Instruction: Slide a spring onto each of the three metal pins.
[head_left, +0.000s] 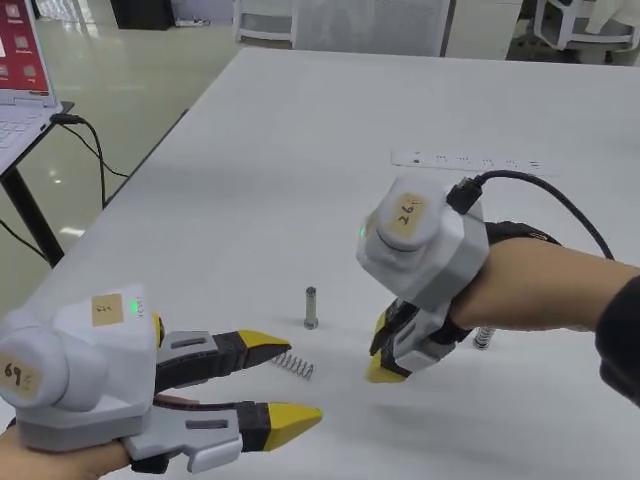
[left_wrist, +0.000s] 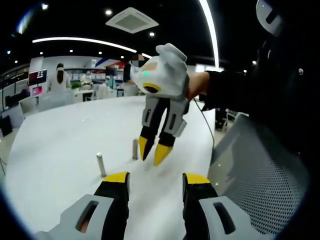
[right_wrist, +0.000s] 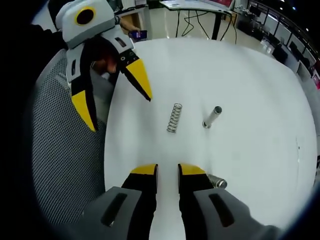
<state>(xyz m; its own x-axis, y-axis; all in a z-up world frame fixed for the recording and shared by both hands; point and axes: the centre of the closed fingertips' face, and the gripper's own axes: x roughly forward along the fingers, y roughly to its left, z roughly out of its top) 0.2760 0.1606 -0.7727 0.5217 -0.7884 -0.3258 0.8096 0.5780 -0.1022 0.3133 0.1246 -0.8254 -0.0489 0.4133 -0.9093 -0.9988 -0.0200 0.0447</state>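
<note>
Left tongs (head_left: 299, 379) gape near spring (right_wrist: 174, 118); right tongs (right_wrist: 168, 170) narrowly parted, seemingly empty.

From here, the small coiled metal spring (head_left: 483, 338) is half hidden behind the person's forearm (head_left: 540, 290). A short silver metal pin (right_wrist: 218, 182) sits partly behind one jaw of the yellow-tipped right gripper (right_wrist: 167, 170). The red-screened laptop (head_left: 20, 70) is cut off at the edge.

bright overhead ceiling lights, soft shadows, fisheye warping toward edges.
</note>
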